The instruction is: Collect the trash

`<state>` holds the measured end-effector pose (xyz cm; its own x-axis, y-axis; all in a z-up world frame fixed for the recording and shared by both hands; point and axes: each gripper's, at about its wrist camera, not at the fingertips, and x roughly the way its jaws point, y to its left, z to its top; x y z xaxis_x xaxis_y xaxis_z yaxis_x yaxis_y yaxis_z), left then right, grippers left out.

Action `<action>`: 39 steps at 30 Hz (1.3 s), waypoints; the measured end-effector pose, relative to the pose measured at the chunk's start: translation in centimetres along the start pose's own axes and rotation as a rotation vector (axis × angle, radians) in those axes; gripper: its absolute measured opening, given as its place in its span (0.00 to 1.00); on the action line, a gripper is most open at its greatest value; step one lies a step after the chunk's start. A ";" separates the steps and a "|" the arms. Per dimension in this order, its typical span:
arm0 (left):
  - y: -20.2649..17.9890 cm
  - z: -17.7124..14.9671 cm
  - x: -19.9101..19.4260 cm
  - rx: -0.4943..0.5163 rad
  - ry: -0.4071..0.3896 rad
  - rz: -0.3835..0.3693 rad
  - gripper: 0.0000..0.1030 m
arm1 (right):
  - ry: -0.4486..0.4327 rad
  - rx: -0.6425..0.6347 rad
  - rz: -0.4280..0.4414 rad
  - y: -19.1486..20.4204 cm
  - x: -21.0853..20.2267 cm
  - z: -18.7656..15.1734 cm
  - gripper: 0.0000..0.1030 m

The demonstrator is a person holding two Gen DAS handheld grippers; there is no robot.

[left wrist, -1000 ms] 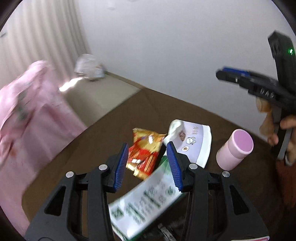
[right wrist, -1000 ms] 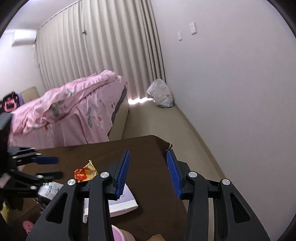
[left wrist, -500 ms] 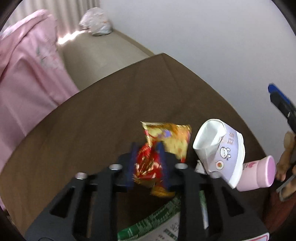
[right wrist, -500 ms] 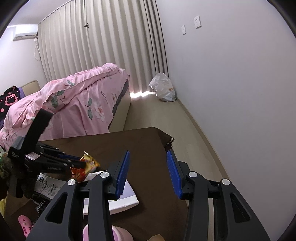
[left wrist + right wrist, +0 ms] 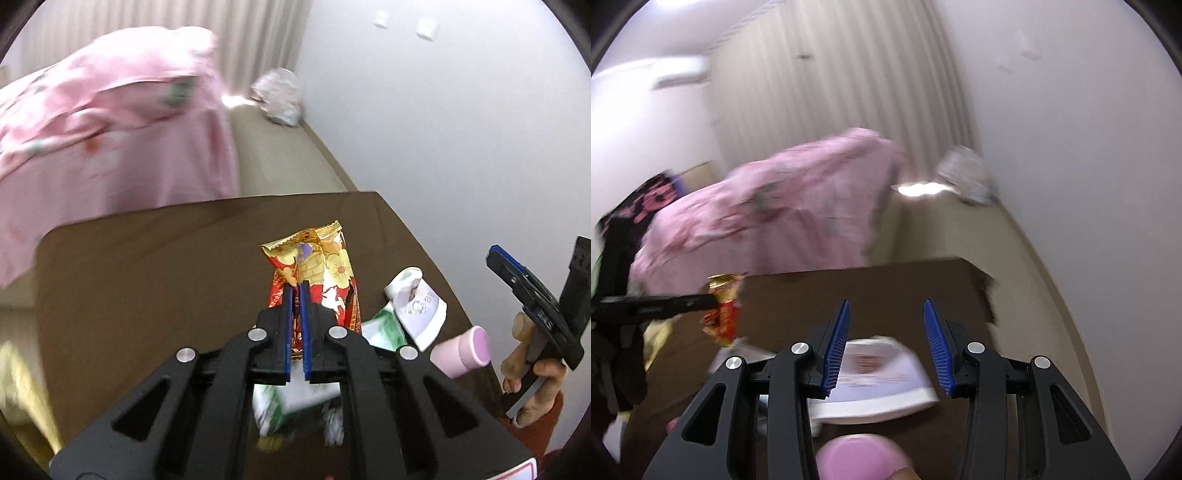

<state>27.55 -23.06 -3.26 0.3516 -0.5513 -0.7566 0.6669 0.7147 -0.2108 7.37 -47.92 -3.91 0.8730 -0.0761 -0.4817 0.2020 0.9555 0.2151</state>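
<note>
The red-and-gold snack wrapper (image 5: pixel 325 273) was pinched between the blue pads of the left tool (image 5: pixel 295 291), jaws clamped nearly flat on its crinkled foil, most of the packet standing up beyond the tips and above the brown desk (image 5: pixel 147 295). Just right of that tool lay a crumpled white paper cup with a cartoon print (image 5: pixel 417 310), a green-and-white printed packet (image 5: pixel 384 328) beneath it, and a smooth pink cylindrical bottle (image 5: pixel 465 350) on its side. Further right, the right tool (image 5: pixel 517 273) hovered in a hand (image 5: pixel 535 373); from its own camera its jaws stood about half apart, gripping nothing, with the paper cup (image 5: pixel 879 384) on the desk below them.

The risk, as I judged it: slick foil held by a thin edge could slide out on a fast swing, and the views were blurred. A loose packet might also snag the cup or set the round bottle rolling off the desk.
</note>
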 end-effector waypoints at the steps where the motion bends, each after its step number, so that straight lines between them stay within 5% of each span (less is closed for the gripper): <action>1: 0.7 -0.8 -1.3 -0.026 -0.016 0.008 0.04 | 0.004 -0.044 0.040 1.2 -0.2 0.0 0.38; 3: 1.8 -2.4 -3.5 -0.075 -0.027 0.008 0.04 | 0.031 -0.140 0.128 4.1 -0.1 -0.4 0.38; 7: 3.6 -5.9 -5.9 -0.117 -0.005 0.124 0.04 | 0.168 -0.234 0.313 9.2 2.5 -2.4 0.38; 12: 6.0 -9.7 -6.2 -0.169 0.062 0.193 0.04 | 0.334 -0.382 0.341 13.7 5.3 -5.5 0.38; 16: 7.0 -11.1 -5.2 -0.168 0.077 0.214 0.10 | 0.434 -0.456 0.282 15.5 7.4 -7.8 0.38; 18: 7.3 -11.4 -5.1 -0.185 0.067 0.217 0.27 | 0.457 -0.457 0.279 16.1 7.9 -8.4 0.38; 24: 7.7 -12.3 -6.4 -0.247 -0.003 0.209 0.38 | 0.437 -0.443 0.407 17.7 7.2 -8.3 0.39; 31: 7.5 -13.0 -7.0 -0.253 -0.022 0.224 0.39 | 0.431 -0.395 0.356 15.3 7.2 -7.3 0.39; 39: 6.6 -13.5 -6.4 -0.239 -0.018 0.219 0.39 | 0.487 -0.393 0.343 15.8 8.3 -8.3 0.52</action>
<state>20.83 -9.05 -8.18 0.4826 -0.3793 -0.7895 0.4020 0.8968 -0.1851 14.12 -31.13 -11.54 0.5426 0.2954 -0.7864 -0.3034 0.9418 0.1444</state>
